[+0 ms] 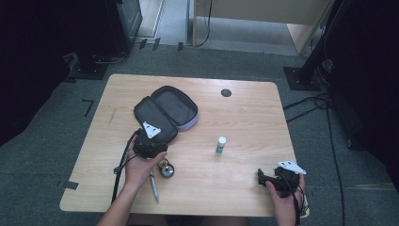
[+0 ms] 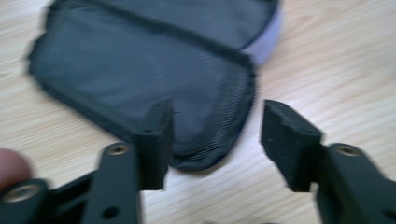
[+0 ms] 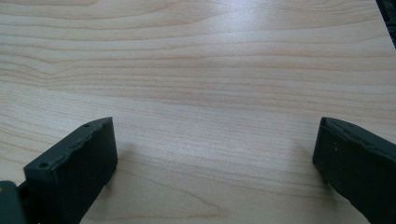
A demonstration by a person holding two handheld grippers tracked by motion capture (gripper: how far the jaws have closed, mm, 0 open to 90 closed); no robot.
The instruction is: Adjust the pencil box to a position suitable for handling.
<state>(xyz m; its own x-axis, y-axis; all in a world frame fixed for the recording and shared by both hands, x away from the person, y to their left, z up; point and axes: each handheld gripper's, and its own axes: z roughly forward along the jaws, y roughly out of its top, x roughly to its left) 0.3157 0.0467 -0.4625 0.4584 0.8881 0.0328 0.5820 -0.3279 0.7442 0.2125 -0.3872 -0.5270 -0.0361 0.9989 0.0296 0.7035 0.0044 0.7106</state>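
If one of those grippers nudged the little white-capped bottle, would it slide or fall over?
The bottle stands upright on the table, taller than it is wide, so a push near its cap would probably tip it. It looks round, so once down it would likely roll. Being small, it is probably light, and a low, gentle push might just slide it.

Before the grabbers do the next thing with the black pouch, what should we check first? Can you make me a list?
1. Is the pouch unzipped and lying open on the table? Ok.
2. Is the left gripper open? Ok, its jaws stand apart with nothing between them.
3. Is it aimed at the pouch? Ok, the pouch's near edge sits just past its jaws.
4. Is the right gripper open and free? Ok, wide open over bare wood.
5. Are the pen, the round metal thing and the small bottle outside the pouch? Ok, all on the table.
6. Is the pouch empty inside? Cannot tell for sure.
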